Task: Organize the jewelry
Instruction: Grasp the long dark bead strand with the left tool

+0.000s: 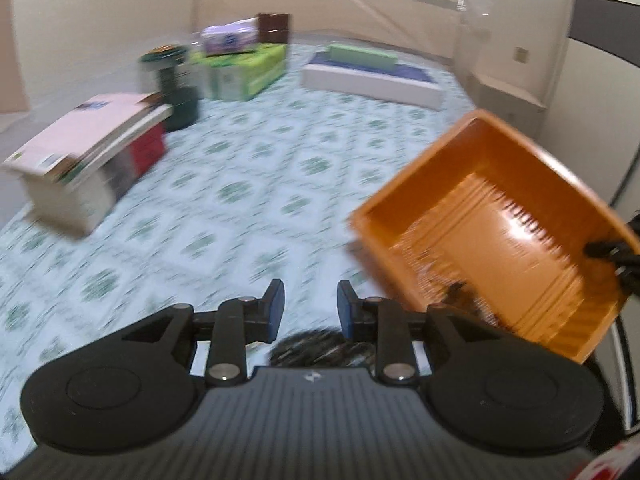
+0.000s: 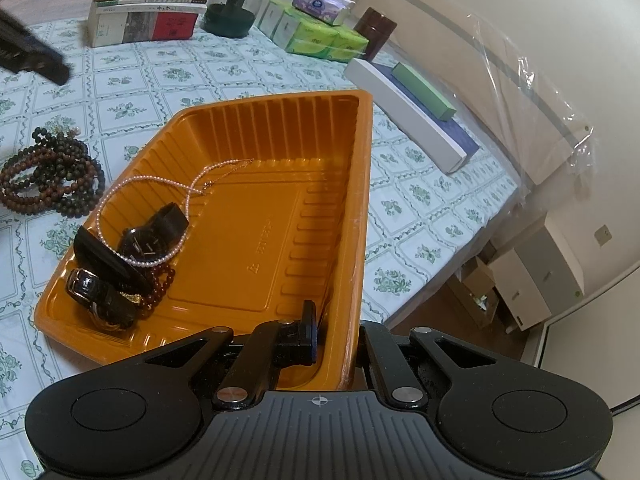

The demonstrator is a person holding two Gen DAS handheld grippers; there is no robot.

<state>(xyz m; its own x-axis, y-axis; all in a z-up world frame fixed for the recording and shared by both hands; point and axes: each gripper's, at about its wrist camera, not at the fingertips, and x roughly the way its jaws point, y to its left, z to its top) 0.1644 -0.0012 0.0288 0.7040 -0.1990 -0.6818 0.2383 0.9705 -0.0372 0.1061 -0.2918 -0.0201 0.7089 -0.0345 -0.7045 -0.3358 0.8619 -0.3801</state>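
Note:
An orange plastic tray (image 2: 280, 184) is tilted up, its near right wall pinched by my right gripper (image 2: 336, 332), with one finger (image 2: 306, 332) inside it. At its low left end lie a pearl necklace (image 2: 132, 196), two black watches (image 2: 148, 236) and dark red beads (image 2: 160, 288). A pile of brown bead bracelets (image 2: 48, 176) lies on the cloth to the tray's left. In the blurred left wrist view the tray (image 1: 500, 216) is at the right. My left gripper (image 1: 310, 304) is open and empty above dark beads (image 1: 316, 348).
A floral tablecloth (image 2: 132, 80) covers the table. At the back are stacked books (image 2: 144, 12), a green domed jar (image 2: 236, 4), green tissue packs (image 2: 316, 36), a brown jar (image 2: 374, 28) and a flat white box with a green box (image 2: 420, 92). The table edge is at the right.

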